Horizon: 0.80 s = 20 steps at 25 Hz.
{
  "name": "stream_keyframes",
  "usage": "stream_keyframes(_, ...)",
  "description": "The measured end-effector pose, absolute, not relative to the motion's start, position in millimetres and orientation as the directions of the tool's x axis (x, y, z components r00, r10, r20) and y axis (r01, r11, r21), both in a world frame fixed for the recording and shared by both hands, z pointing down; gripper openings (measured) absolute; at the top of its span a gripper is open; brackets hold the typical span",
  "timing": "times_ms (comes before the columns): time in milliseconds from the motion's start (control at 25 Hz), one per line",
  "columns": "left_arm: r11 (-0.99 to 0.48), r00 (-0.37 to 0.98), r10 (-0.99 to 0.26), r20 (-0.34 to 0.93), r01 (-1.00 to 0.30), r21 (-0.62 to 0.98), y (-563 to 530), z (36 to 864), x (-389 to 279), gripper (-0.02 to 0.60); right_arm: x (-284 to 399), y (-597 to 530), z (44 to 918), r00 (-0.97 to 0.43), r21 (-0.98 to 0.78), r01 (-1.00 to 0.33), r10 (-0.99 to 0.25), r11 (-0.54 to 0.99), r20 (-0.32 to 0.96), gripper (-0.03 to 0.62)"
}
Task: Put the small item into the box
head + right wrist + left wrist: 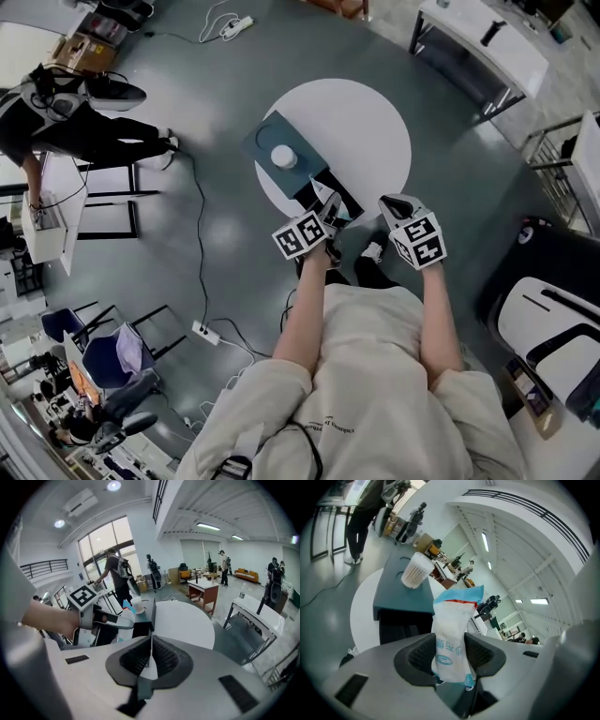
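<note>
Clamped low in the left gripper (452, 654), the white sachet (451, 620) hangs near the teal box (401, 598) while the right gripper (151, 658) sits closed, empty; its floppy top may snag the rim and slip.

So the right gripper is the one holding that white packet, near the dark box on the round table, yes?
Not quite. The left gripper holds the white packet, its jaws closed on it, as the left gripper view shows; the right gripper is shut on nothing. The rest stands: it is near the dark box on the round table.
</note>
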State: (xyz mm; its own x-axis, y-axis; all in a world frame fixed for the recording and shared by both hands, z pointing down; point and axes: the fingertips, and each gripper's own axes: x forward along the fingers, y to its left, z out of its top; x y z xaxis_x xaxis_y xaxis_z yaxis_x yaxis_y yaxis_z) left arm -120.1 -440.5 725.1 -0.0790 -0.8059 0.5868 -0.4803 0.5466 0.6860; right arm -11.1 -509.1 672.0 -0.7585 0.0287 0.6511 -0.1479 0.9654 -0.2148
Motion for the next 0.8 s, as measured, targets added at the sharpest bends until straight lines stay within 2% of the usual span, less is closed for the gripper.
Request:
stream_keyframes(160, 0.607, -0.075, -0.769, 0.634, -0.394, 0.69, -435, 752, -119, 0.195, -4, -505, 675, -0.748, -0.213, -0.118, 0.054, 0.97, 0.661, 0.035)
stream_keyframes(320, 0.644, -0.062, -0.748, 0.661, -0.308, 0.7, -431, 773, -119, 0.195, 3, -513, 685, -0.736, -0.228, -0.161, 0.037, 0.96, 0.676, 0.035)
stream_keyframes(800, 0.695, -0.028, -0.696, 0.717, -0.278, 0.663, -421, 799, -121, 0.195, -8, -524, 683, -0.741, -0.238, -0.203, 0.01, 0.95, 0.671, 0.036)
